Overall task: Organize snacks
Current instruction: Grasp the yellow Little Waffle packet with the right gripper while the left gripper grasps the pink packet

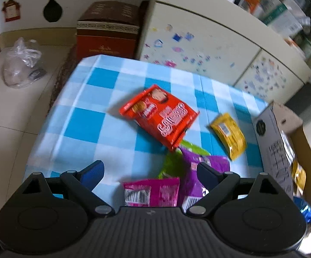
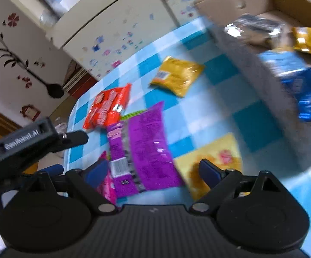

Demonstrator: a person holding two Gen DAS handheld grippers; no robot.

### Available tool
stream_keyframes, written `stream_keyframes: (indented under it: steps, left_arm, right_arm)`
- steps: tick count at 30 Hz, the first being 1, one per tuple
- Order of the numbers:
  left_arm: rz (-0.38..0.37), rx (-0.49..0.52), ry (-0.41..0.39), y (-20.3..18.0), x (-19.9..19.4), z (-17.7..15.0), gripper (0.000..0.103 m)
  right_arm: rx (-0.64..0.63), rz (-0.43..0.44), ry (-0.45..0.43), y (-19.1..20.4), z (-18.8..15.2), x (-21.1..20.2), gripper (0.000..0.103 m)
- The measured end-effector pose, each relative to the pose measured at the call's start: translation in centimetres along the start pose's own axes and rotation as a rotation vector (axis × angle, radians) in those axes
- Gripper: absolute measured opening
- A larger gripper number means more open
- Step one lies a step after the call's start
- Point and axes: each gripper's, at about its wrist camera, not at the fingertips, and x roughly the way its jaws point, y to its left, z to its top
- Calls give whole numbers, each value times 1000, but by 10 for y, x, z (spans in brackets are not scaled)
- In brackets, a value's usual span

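Snack packets lie on a blue checked tablecloth (image 1: 86, 124). In the left wrist view I see a red packet (image 1: 159, 116), a yellow packet (image 1: 228, 135), a purple packet (image 1: 198, 172) over a green one (image 1: 172, 165), and a pink packet (image 1: 153, 191). My left gripper (image 1: 150, 172) is open and empty above the pink packet. My right gripper (image 2: 153, 172) is open and empty above the purple packet (image 2: 144, 148), with a pale yellow packet (image 2: 211, 159) under its right finger. The red packet (image 2: 108, 107) and yellow packet (image 2: 177, 75) lie beyond.
A cardboard box (image 1: 273, 142) stands at the table's right edge; in the right wrist view the box (image 2: 262, 75) holds blue, yellow and silver packets. A sticker-covered fridge (image 1: 198, 49) is behind the table. A red carton (image 1: 106, 30) and a plastic bag (image 1: 20, 64) are on the floor.
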Motion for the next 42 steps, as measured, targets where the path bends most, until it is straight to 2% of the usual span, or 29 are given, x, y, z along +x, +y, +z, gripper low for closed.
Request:
stream_keyframes:
  steps: [7, 11, 14, 20, 23, 29, 34, 42]
  left_arm:
    - [8, 63, 63, -2, 13, -13, 96]
    - [34, 90, 93, 1, 20, -22, 96]
    - [38, 96, 111, 4, 24, -25, 96]
    - [17, 110, 133, 5, 29, -31, 97]
    - [2, 117, 141, 5, 29, -33, 98]
    - [-16, 196, 166, 0, 32, -42, 100]
    - [57, 310, 132, -12, 37, -53, 103]
    - [80, 274, 122, -14, 40, -50, 103]
  right_arm:
    - [43, -36, -12, -21, 1, -15, 91]
    - [-27, -103, -15, -17, -2, -6, 92]
    - [-58, -104, 1, -15, -6, -2, 92]
    - [-160, -175, 9, -5, -11, 8, 91]
    - [-170, -181, 24, -6, -12, 12, 91]
    - [-217, -219, 27, -1, -15, 17, 91]
    - [-247, -241, 29, 2, -16, 19, 91]
    - [-287, -267, 32, 6, -18, 22, 92]
